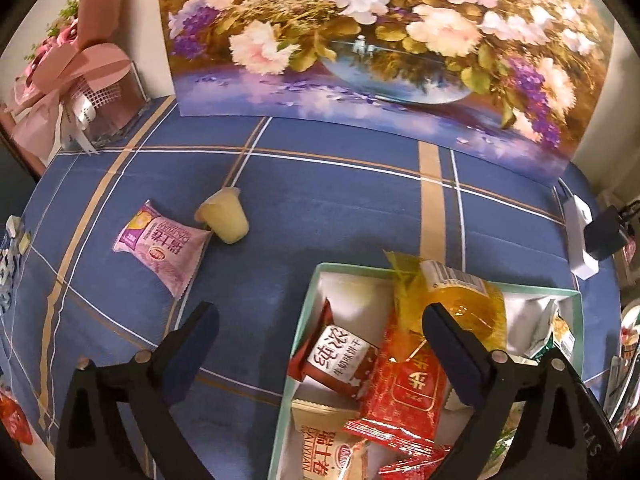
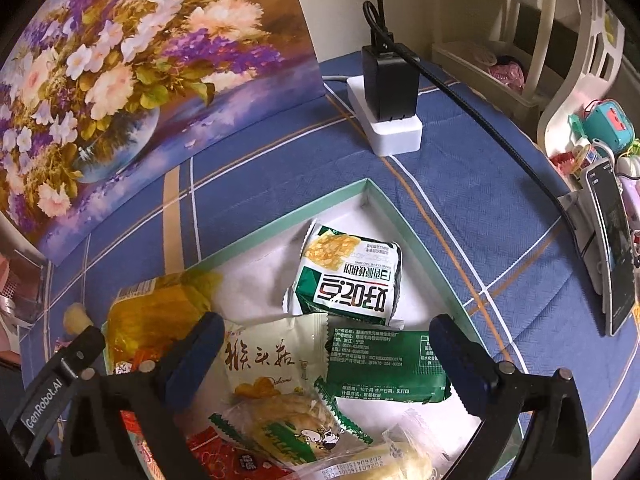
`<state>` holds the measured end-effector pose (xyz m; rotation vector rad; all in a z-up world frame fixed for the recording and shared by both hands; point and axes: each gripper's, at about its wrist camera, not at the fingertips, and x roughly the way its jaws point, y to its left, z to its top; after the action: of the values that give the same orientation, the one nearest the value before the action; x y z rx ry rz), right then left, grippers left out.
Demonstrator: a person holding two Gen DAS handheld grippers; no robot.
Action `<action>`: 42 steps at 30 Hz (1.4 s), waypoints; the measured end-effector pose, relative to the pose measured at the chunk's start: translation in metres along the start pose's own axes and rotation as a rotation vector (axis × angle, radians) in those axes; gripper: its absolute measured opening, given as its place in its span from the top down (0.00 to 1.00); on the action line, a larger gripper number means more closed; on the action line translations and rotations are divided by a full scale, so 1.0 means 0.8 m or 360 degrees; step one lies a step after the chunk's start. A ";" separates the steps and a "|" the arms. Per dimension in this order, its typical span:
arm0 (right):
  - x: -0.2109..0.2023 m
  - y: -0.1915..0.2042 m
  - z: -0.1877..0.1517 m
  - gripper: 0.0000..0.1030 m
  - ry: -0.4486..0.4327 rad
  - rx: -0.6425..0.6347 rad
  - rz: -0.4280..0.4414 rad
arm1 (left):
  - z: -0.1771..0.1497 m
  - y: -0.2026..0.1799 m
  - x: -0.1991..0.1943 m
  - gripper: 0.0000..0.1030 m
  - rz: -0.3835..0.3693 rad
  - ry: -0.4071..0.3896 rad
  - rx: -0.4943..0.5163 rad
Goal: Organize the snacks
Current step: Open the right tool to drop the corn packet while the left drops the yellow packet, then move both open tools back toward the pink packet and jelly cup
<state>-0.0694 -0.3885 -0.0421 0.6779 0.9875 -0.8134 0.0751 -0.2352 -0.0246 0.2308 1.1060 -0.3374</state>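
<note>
One mint-rimmed box, two green snack packets, one purple snack packet on the cloth, one jelly cup, one yellow packet, one floral painting, one black charger, one phone

Right gripper hangs over the green-rimmed box, jaws wide apart, nothing between the pads. Below it: cream mushroom-biscuit packet, dark green packet to its right, green-and-white packet farther back, yellow packet left. White power strip with black charger far on the blue plaid desk.
</note>
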 end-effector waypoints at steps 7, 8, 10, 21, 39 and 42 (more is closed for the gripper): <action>0.001 0.000 -0.001 0.00 0.0006 0.0005 -0.0016 | 0.000 0.003 0.001 0.01 -0.0011 0.0015 -0.0006; 0.001 -0.001 -0.001 0.00 0.0006 0.0004 -0.0018 | 0.000 0.002 0.001 0.01 -0.0008 0.0016 0.0000; 0.001 -0.001 -0.001 0.00 0.0008 0.0001 -0.0020 | 0.000 0.001 0.001 0.01 -0.0009 0.0020 0.0007; -0.013 0.004 -0.004 0.00 0.0011 -0.0034 -0.0045 | -0.001 0.008 -0.008 0.01 -0.0032 0.0047 0.0008; -0.051 0.040 -0.055 0.00 0.0043 -0.0168 -0.0095 | -0.013 0.075 -0.056 0.01 0.0010 0.0021 -0.0044; -0.058 0.036 -0.063 0.00 0.0048 -0.0110 -0.0063 | -0.017 0.091 -0.061 0.01 0.0018 0.0019 -0.0075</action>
<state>-0.0822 -0.3199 -0.0164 0.6146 1.0547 -0.8022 0.0713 -0.1556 0.0150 0.1978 1.1226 -0.2998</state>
